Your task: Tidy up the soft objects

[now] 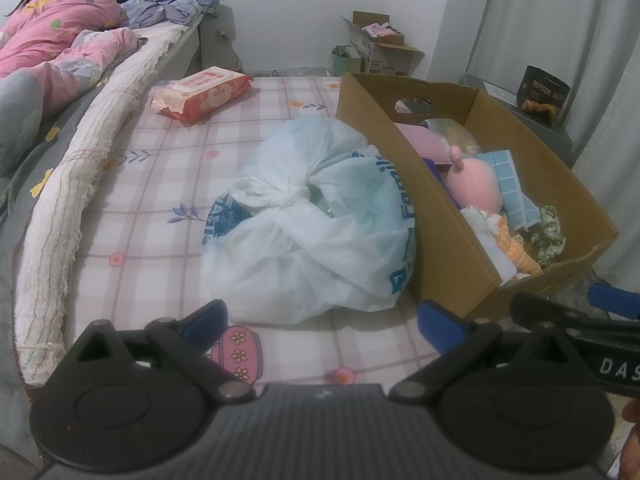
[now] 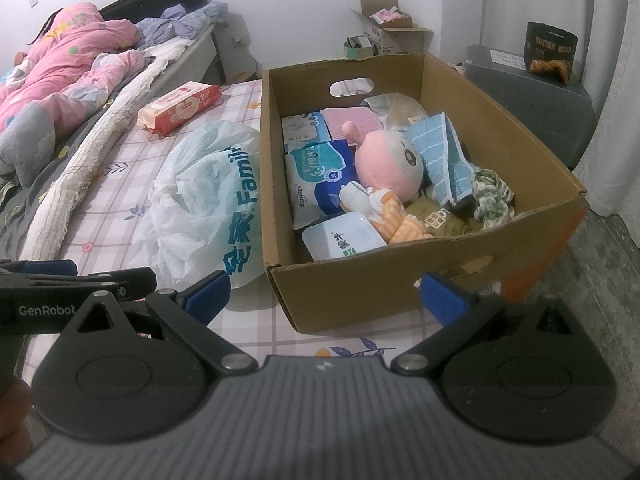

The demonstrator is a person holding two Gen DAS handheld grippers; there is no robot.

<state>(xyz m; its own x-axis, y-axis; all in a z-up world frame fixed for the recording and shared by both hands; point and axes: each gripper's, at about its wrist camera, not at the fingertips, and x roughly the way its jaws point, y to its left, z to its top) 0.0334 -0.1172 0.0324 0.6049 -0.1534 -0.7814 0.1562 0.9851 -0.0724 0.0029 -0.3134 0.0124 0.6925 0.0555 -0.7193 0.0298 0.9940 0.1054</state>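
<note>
A tied white plastic bag (image 1: 316,220) (image 2: 204,200) with blue print lies on the checked bedsheet, touching the left wall of a cardboard box (image 1: 448,240) (image 2: 400,292). Inside the box are a pink plush doll (image 2: 390,160) (image 1: 474,182), a blue checked cloth (image 2: 440,152), a green-white scrunchie (image 2: 492,194) and several tissue packs (image 2: 320,176). My left gripper (image 1: 324,326) stands open just short of the bag, nothing between its fingers. My right gripper (image 2: 324,298) is open in front of the box's near wall, also empty.
A red wet-wipes pack (image 1: 200,94) (image 2: 180,108) lies farther up the bed. A pink quilt (image 1: 52,40) and a rolled white blanket (image 1: 80,184) border the left. Behind stand cardboard boxes (image 2: 396,32), a grey cabinet (image 2: 532,96) with a black bag (image 2: 550,52), and curtains.
</note>
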